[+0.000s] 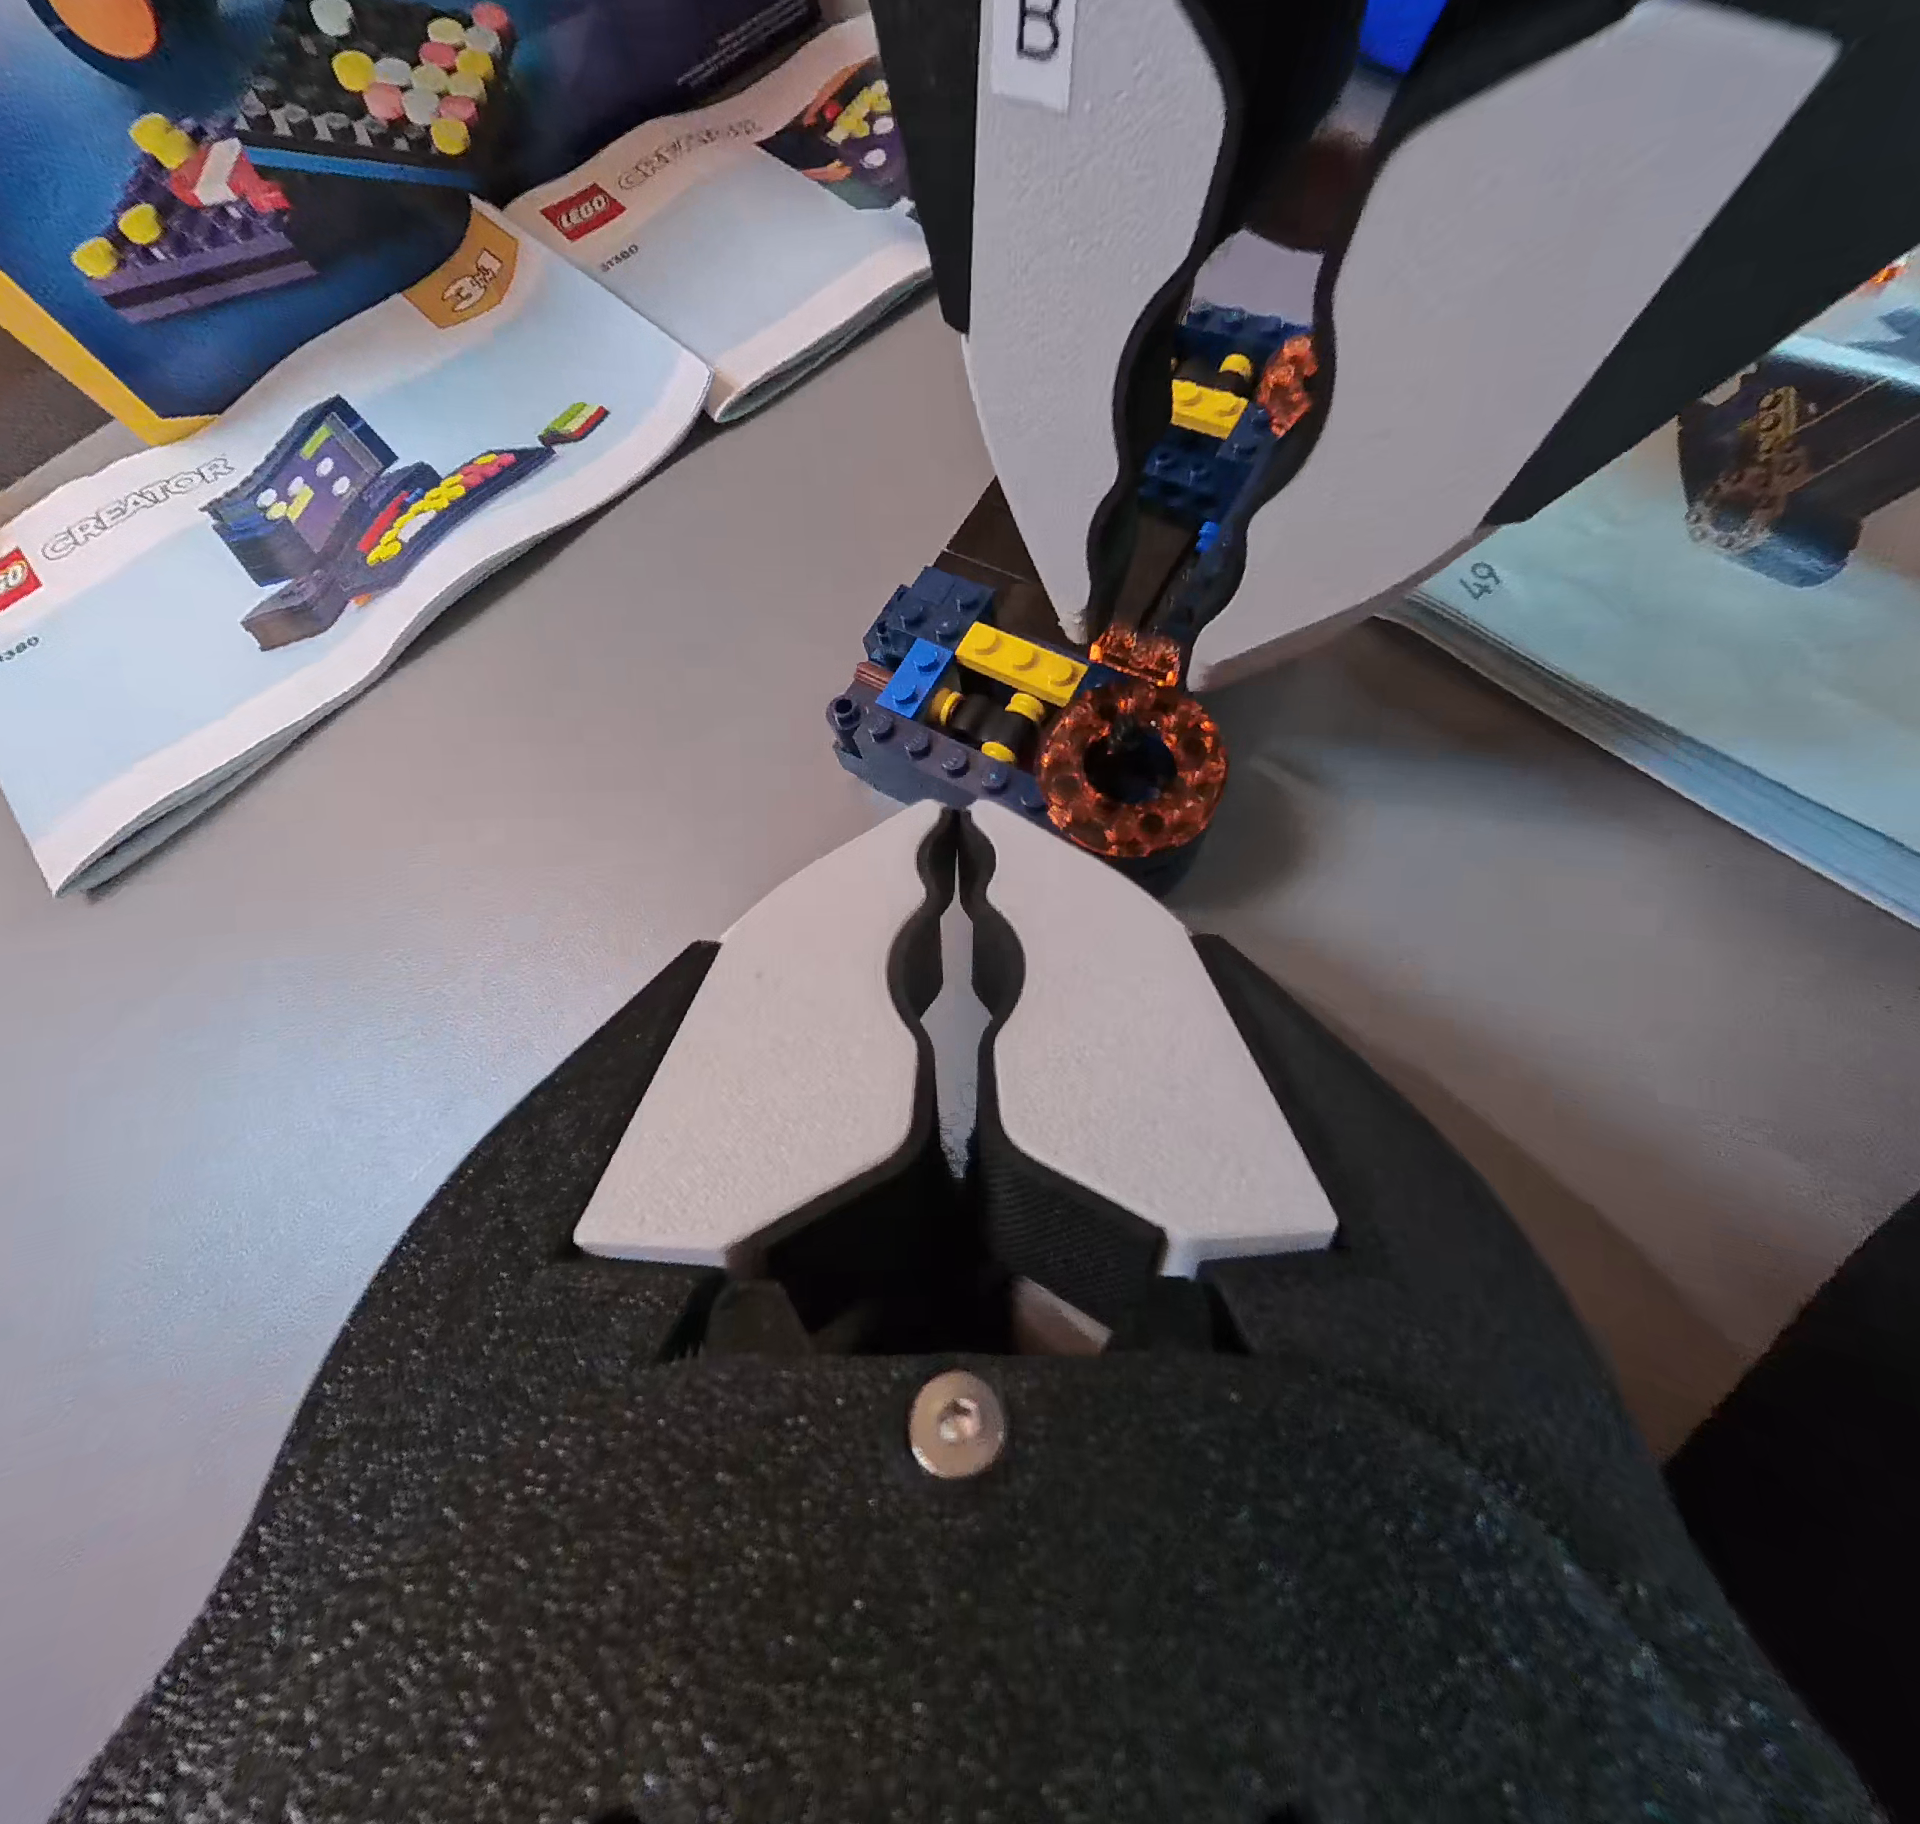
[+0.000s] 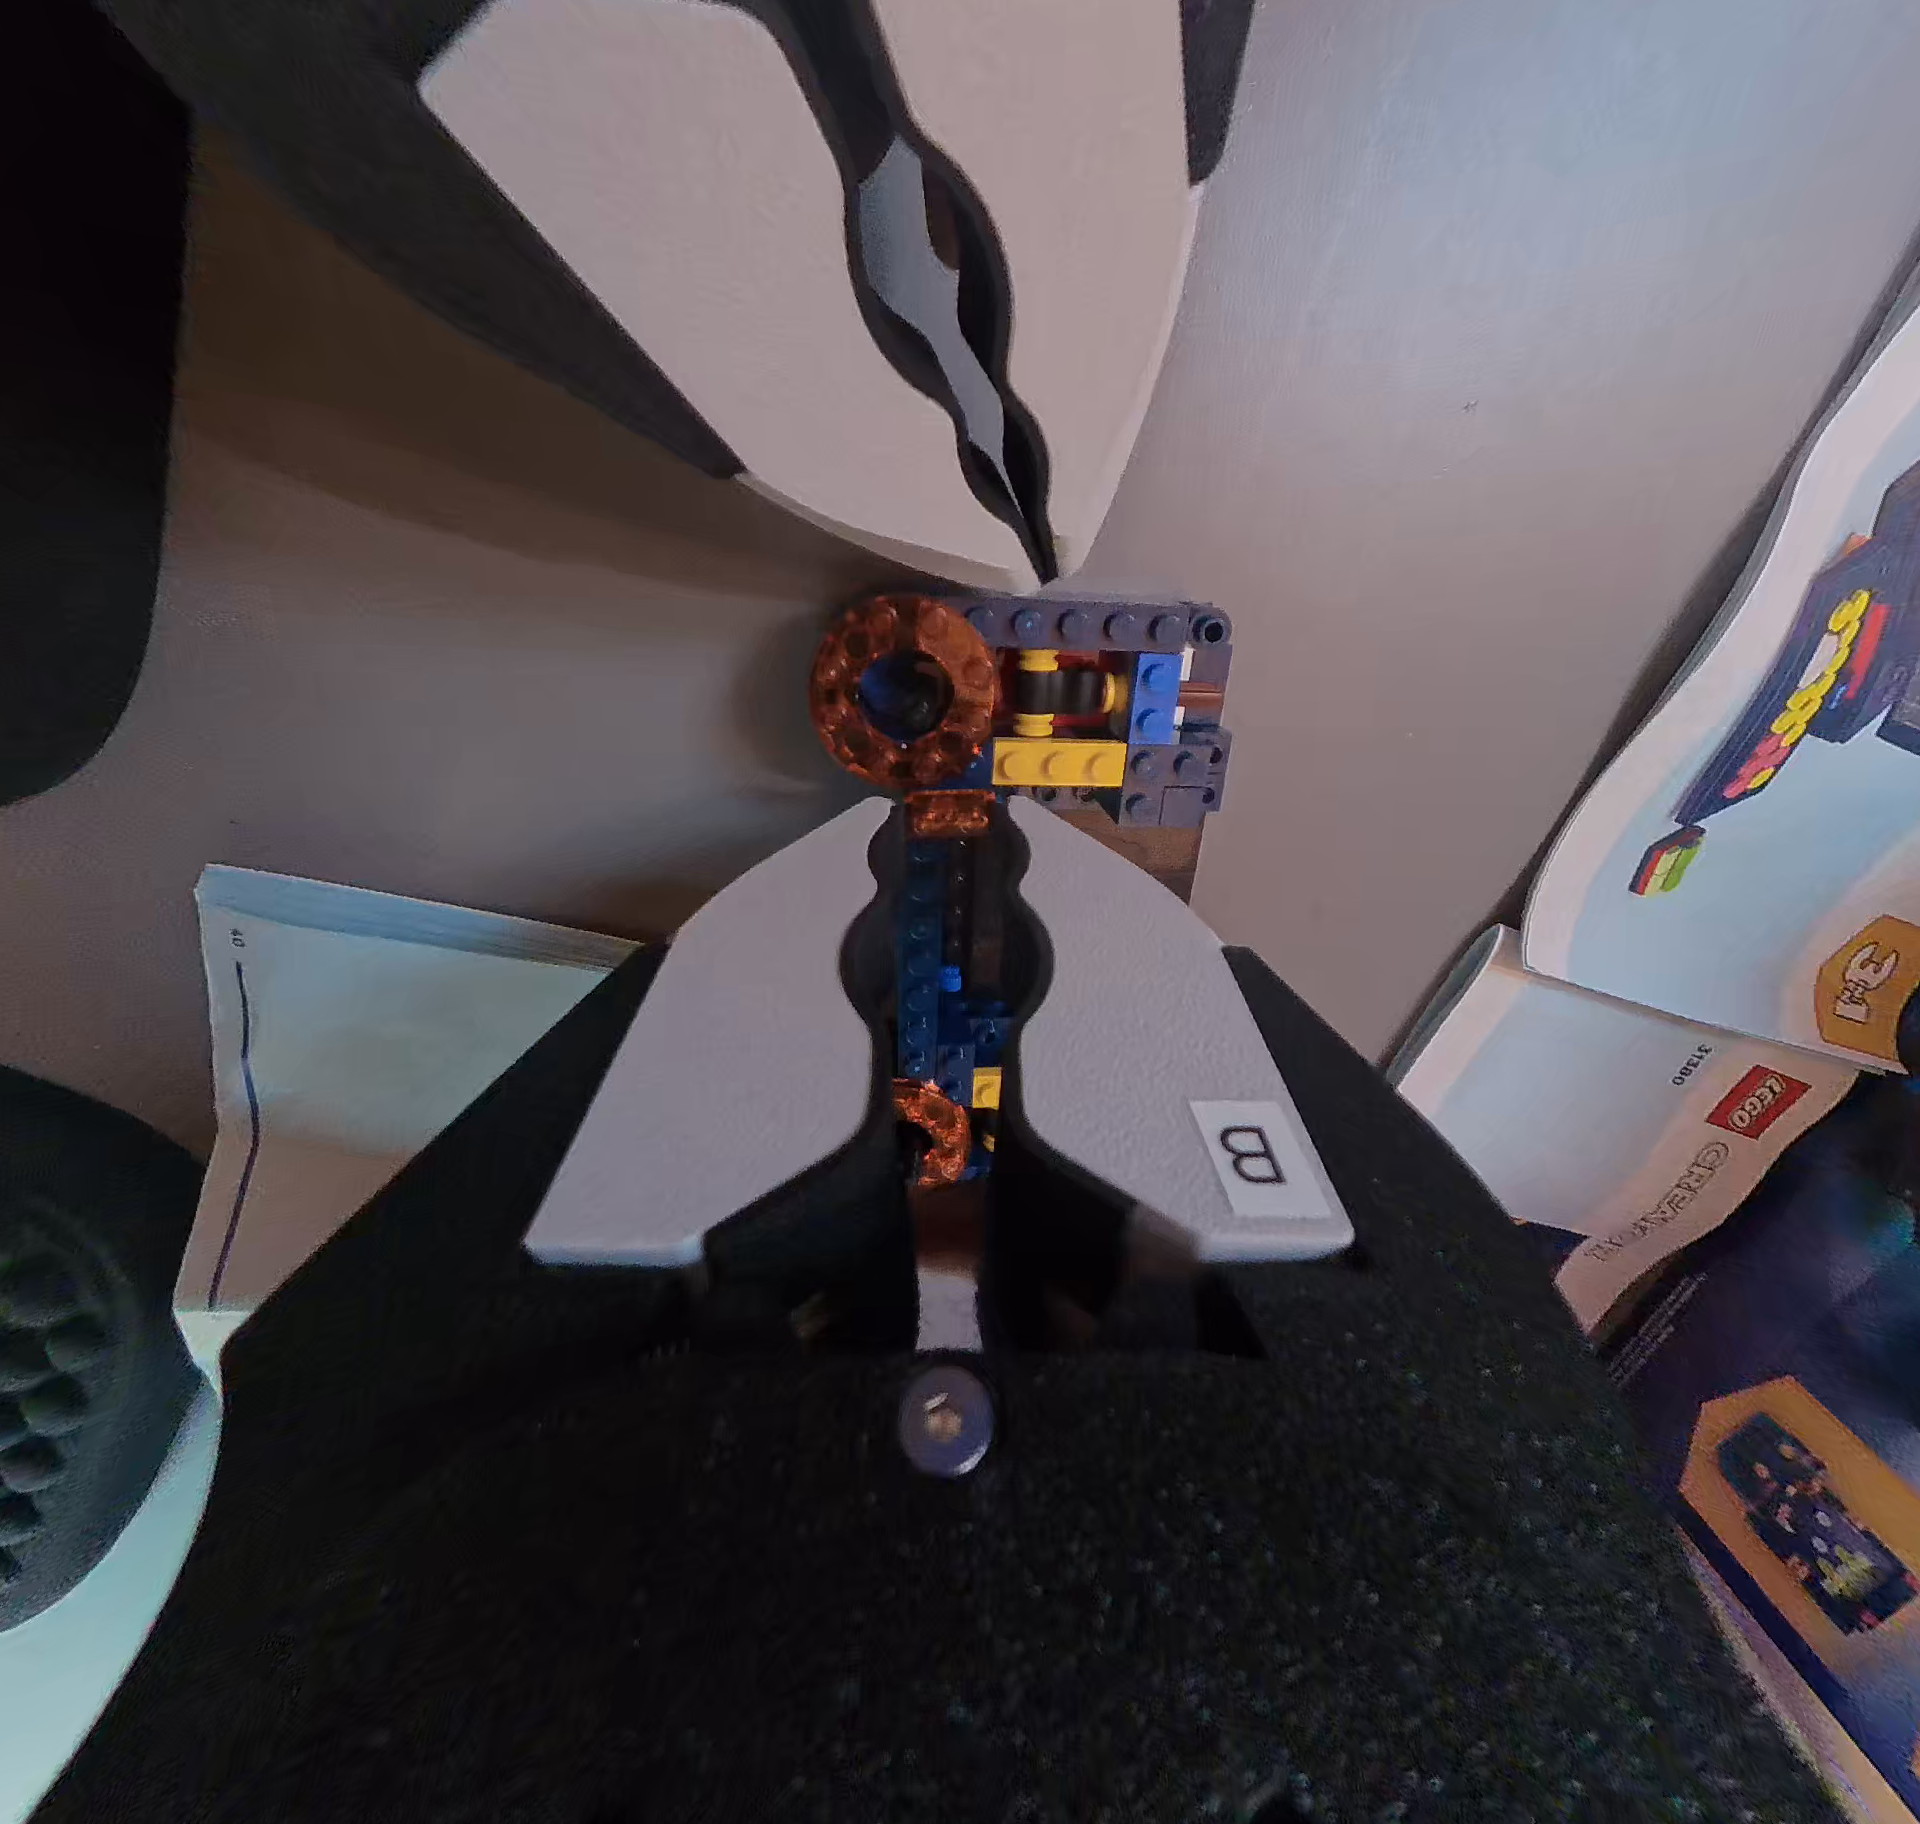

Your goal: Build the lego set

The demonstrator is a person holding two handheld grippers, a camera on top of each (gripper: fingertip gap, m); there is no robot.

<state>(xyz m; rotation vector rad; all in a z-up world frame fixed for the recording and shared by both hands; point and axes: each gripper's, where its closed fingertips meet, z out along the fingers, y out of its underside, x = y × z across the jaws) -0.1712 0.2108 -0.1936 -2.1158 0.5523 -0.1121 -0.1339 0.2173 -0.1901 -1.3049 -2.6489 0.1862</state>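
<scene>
We see the right gripper [image 2: 948, 818] clamped on a small orange brick [image 2: 945, 815] atop the brick model [image 1: 997, 714]; the left gripper [image 1: 954, 818], fingers together on nothing, sits just beside it.

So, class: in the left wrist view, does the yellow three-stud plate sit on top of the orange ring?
No: the yellow plate lies beside the orange ring, on the brick model's blue frame.

Left tongs [image 1: 954, 818] closed, tips together; right tongs [image 2: 948, 818] slightly parted, facing them.
</scene>
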